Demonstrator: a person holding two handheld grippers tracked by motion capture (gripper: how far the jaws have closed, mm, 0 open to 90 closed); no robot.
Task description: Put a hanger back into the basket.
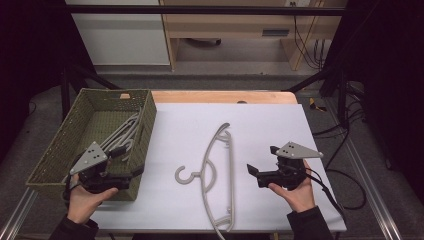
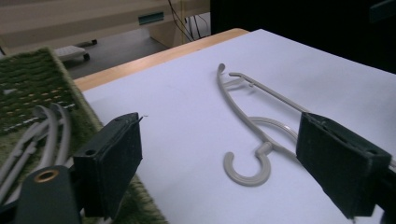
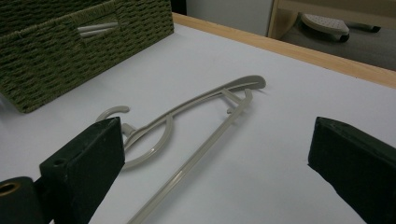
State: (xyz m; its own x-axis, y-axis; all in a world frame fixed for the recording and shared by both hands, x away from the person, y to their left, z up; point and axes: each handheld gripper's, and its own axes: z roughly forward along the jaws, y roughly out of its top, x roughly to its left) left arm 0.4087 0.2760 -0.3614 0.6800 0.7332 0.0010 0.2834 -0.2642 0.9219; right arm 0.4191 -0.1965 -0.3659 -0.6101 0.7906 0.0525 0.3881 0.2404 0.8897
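Observation:
A grey plastic hanger (image 1: 217, 170) lies flat on the white table top (image 1: 265, 120), its hook toward the left. It lies ahead of the jaws in the left gripper view (image 2: 252, 123) and in the right gripper view (image 3: 196, 107). A green woven basket (image 1: 120, 92) at the left holds several more grey hangers (image 1: 125, 132). My left gripper (image 1: 135, 172) hovers at the basket's near right corner, open, with nothing between its jaws (image 2: 224, 140). My right gripper (image 1: 262, 160) is right of the hanger, jaws wide and bare (image 3: 215, 135), pointing toward it.
The basket's wall (image 3: 70, 42) rises beside the hanger's hook end. A wooden strip (image 1: 220, 96) edges the table's far side. Cables (image 1: 345, 175) trail off the right edge. Wooden furniture (image 1: 235, 25) stands on the floor beyond.

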